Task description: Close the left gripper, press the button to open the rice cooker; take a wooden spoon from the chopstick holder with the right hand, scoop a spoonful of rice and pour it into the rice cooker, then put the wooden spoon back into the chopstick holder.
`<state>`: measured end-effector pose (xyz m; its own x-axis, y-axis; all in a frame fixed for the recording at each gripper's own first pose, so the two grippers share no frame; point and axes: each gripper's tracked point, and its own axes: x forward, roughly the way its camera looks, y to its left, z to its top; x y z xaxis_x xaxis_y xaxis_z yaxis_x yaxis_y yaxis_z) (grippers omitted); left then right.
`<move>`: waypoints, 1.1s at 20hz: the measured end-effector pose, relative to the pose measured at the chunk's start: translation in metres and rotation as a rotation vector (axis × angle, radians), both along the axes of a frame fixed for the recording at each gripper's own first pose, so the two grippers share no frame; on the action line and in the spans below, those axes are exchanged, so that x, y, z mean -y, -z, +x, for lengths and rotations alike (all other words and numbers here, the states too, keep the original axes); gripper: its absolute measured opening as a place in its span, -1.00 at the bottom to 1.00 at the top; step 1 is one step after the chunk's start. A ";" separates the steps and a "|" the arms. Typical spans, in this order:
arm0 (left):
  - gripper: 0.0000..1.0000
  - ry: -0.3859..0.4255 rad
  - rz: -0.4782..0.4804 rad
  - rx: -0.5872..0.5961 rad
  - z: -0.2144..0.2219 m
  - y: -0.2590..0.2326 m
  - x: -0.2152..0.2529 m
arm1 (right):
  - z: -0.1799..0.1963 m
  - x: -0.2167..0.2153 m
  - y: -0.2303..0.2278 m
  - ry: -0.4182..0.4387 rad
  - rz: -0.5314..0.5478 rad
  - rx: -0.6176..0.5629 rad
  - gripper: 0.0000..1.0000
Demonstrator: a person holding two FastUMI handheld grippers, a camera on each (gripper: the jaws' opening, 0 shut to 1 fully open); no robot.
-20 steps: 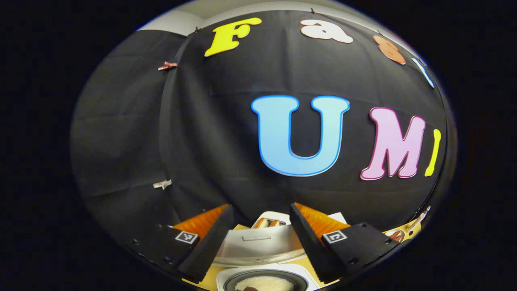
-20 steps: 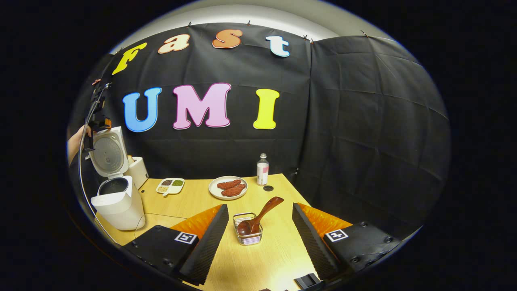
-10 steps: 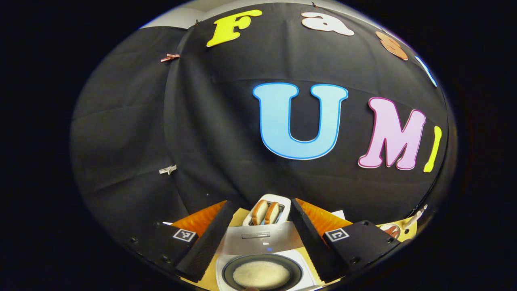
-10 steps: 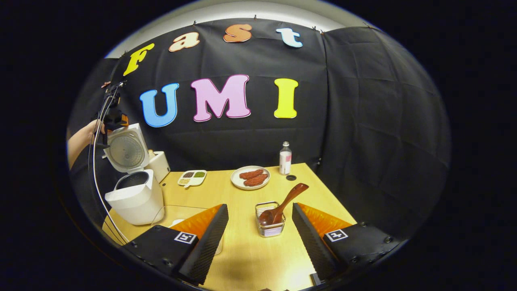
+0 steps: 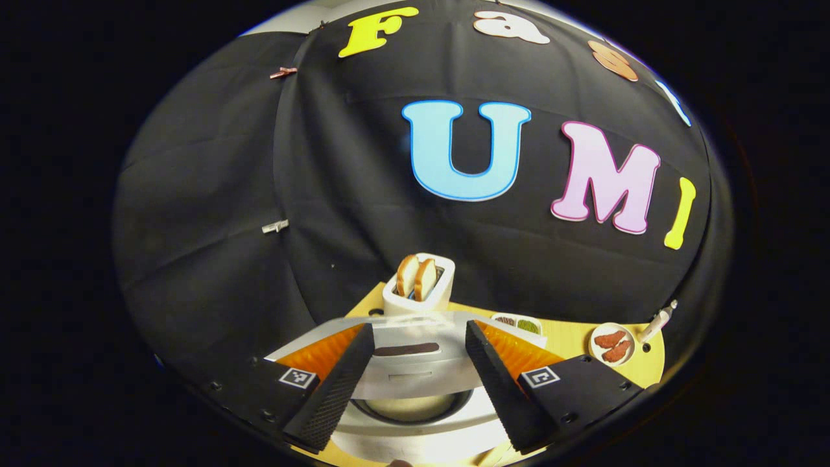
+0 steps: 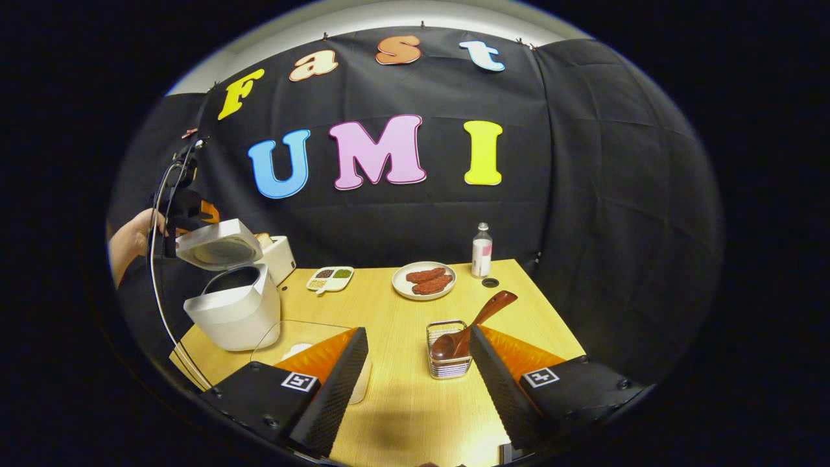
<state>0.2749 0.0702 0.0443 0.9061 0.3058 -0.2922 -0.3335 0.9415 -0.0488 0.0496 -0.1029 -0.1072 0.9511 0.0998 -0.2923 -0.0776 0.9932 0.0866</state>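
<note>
I'm holding both grippers (image 5: 419,363) (image 6: 418,370) spread wide with nothing in them, left one hovering over the half-lowered lid (image 6: 219,244) of the white rice cooker (image 6: 235,314).

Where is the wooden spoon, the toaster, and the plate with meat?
wooden spoon (image 6: 483,314): right gripper view, middle of its handle.
toaster (image 5: 418,303): left gripper view, its white front.
plate (image 6: 400,288): right gripper view, its left rim.

A toaster (image 5: 418,292) holding bread, a plate (image 6: 424,282) of meat, a bottle (image 6: 481,250) and a divided dish (image 6: 330,277) share the table (image 6: 402,395).
</note>
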 end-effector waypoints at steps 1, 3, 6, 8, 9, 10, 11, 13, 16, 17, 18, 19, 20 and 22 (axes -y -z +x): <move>0.99 0.000 -0.006 -0.016 -0.006 0.015 0.003 | -0.001 -0.003 0.002 -0.012 -0.002 -0.005 0.97; 0.99 0.002 0.004 -0.047 -0.015 0.039 0.009 | -0.003 -0.008 0.006 -0.033 -0.010 -0.014 0.98; 1.00 0.001 0.001 -0.082 -0.021 0.074 0.015 | -0.007 -0.015 0.011 -0.059 -0.019 -0.025 0.98; 0.99 -0.007 -0.012 -0.105 -0.027 0.095 0.011 | -0.010 -0.019 0.014 -0.071 -0.025 -0.034 0.98; 1.00 -0.008 -0.009 -0.116 -0.030 0.104 0.010 | -0.010 -0.019 0.015 -0.072 -0.026 -0.035 0.97; 0.99 -0.005 -0.004 -0.120 -0.031 0.110 0.010 | -0.013 -0.020 0.017 -0.074 -0.026 -0.037 0.98; 1.00 -0.001 -0.004 -0.126 -0.031 0.116 0.011 | -0.013 -0.022 0.018 -0.076 -0.026 -0.041 0.98; 1.00 0.011 -0.007 -0.147 -0.031 0.131 0.013 | -0.016 -0.022 0.023 -0.077 -0.026 -0.052 0.98; 1.00 0.030 0.024 -0.156 -0.030 0.140 0.012 | -0.016 -0.027 0.029 -0.078 -0.022 -0.069 0.98; 1.00 0.025 0.018 -0.156 -0.030 0.138 0.012 | -0.017 -0.028 0.030 -0.078 -0.021 -0.069 0.97; 1.00 0.034 0.022 -0.173 -0.028 0.140 0.013 | -0.017 -0.030 0.031 -0.080 -0.022 -0.069 0.97; 1.00 0.054 0.037 -0.181 -0.026 0.140 0.016 | -0.017 -0.032 0.031 -0.083 -0.025 -0.068 0.97; 1.00 0.063 0.034 -0.190 -0.024 0.140 0.016 | -0.017 -0.035 0.031 -0.088 -0.028 -0.066 0.98; 1.00 0.070 0.032 -0.187 -0.020 0.138 0.015 | -0.016 -0.040 0.030 -0.099 -0.033 -0.059 0.98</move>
<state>0.2552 0.0551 -0.0935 0.8563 0.2561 -0.4485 -0.2678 0.9627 0.0382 0.0335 -0.0626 -0.1374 0.9181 0.1814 -0.3523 -0.1709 0.9834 0.0610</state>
